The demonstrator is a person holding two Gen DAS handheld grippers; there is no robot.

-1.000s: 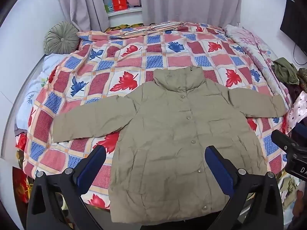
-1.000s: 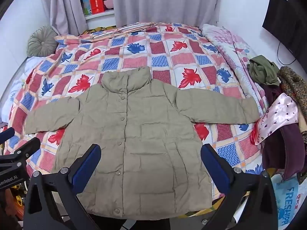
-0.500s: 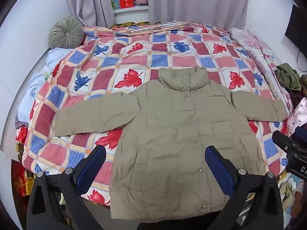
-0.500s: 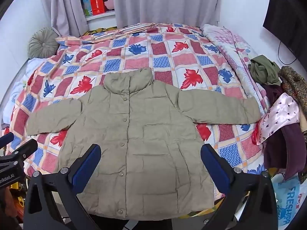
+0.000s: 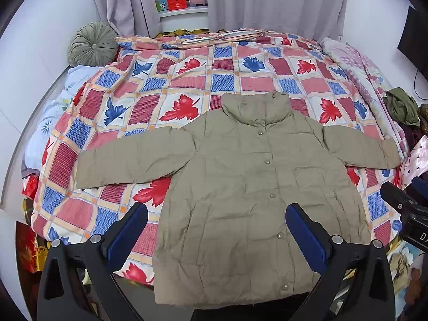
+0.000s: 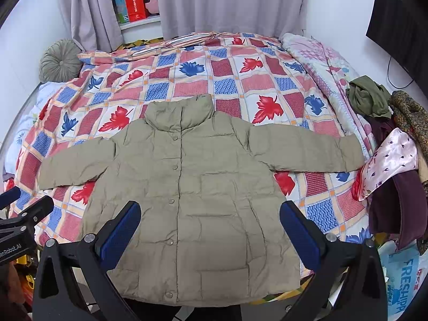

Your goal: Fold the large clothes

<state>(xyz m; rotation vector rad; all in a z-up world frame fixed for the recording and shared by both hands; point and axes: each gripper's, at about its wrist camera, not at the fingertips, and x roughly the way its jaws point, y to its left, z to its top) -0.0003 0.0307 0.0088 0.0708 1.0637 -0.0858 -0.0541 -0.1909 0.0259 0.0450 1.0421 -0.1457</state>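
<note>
A large olive-green puffer jacket (image 5: pixel 251 192) lies flat, front up and buttoned, on the bed with both sleeves spread sideways; it also shows in the right wrist view (image 6: pixel 203 192). Its hem hangs at the bed's near edge. My left gripper (image 5: pixel 216 230) is open and empty, hovering above the jacket's lower part. My right gripper (image 6: pixel 210 224) is open and empty, also above the lower part. Each gripper's body shows at the other view's edge: the right gripper (image 5: pixel 406 214) and the left gripper (image 6: pixel 21 224).
The bed carries a patchwork quilt (image 5: pixel 187 85) with red and blue leaves. A round green cushion (image 5: pixel 92 43) sits at the far left. A pile of clothes (image 6: pixel 396 160) lies at the right bed edge. Curtains and a shelf stand behind.
Both grippers have drifted slightly to the left and back; the jacket sits a little further right and lower in the views. The jacket itself has not moved. Jaws stay open.
</note>
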